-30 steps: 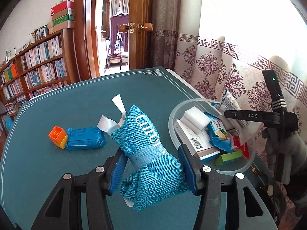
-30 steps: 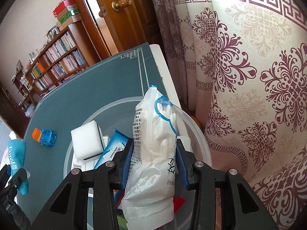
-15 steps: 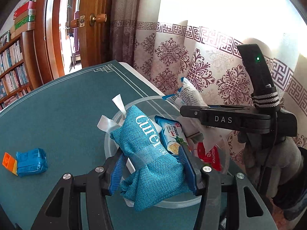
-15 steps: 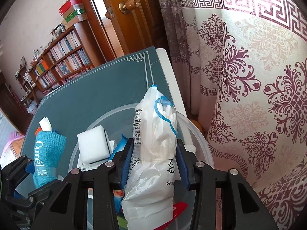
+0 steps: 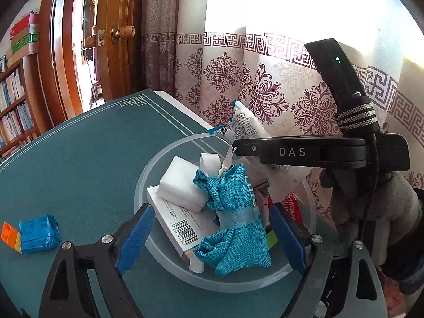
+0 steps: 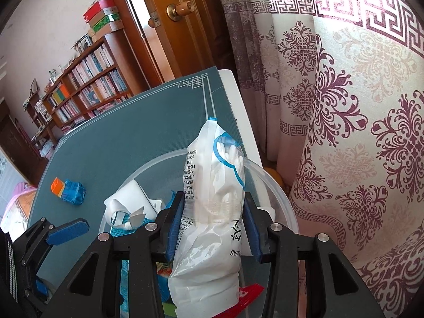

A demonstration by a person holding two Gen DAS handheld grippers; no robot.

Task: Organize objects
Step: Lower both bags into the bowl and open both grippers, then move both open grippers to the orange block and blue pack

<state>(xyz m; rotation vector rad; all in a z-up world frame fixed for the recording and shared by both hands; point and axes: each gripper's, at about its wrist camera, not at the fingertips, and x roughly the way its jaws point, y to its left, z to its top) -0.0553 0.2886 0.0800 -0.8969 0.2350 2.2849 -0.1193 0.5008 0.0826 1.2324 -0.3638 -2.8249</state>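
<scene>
A clear round plastic bowl (image 5: 169,156) stands on the green table near the curtain. In it lie a teal mesh pouch (image 5: 233,220), a white sponge (image 5: 180,182), a white box with a barcode (image 5: 180,225) and other packets. My left gripper (image 5: 209,233) is open, its blue pads wide on either side of the pouch. My right gripper (image 6: 212,222) is shut on a white bag of cotton swabs (image 6: 212,212) and holds it upright over the bowl (image 6: 267,182). The left gripper's blue pad (image 6: 67,230) shows in the right wrist view.
A blue wrapped packet (image 5: 39,233) with an orange block (image 5: 10,235) against it lies on the table left of the bowl; both show in the right wrist view (image 6: 73,190). Patterned curtains (image 6: 344,106) hang past the table's far edge. A wooden door and bookshelves stand behind.
My left gripper carried the teal pouch right over the bowl, then opened and let it drop in. The right gripper stayed shut on the swab bag over the bowl.
</scene>
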